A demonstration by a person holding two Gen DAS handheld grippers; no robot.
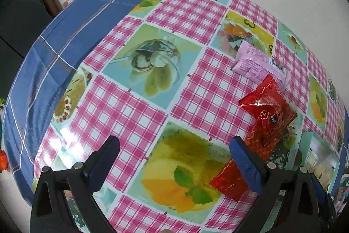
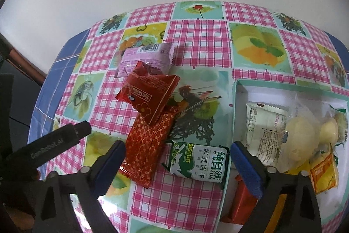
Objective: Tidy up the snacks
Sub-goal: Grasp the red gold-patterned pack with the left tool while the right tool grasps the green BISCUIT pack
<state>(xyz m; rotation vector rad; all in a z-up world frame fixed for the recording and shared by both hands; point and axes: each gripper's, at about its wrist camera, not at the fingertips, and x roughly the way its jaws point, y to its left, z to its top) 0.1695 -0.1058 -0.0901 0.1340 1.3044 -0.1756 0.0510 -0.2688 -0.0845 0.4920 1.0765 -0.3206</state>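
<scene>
In the right wrist view my right gripper (image 2: 177,158) is open, its jaws on either side of a green-and-white biscuit packet (image 2: 198,164) that lies on the table against the box. A patterned red packet (image 2: 148,145) lies to its left, a plain red packet (image 2: 150,94) on top of that, and a pink packet (image 2: 146,58) behind. A white box (image 2: 234,106) on the right holds several snacks. In the left wrist view my left gripper (image 1: 174,152) is open and empty above the tablecloth, with the red packets (image 1: 270,110) and the pink packet (image 1: 259,62) to its right.
The table has a pink checked fruit-print cloth (image 1: 139,106) over a blue cloth (image 1: 65,36). My left gripper's body (image 2: 50,145) shows at the lower left of the right wrist view. A white wall stands behind the table.
</scene>
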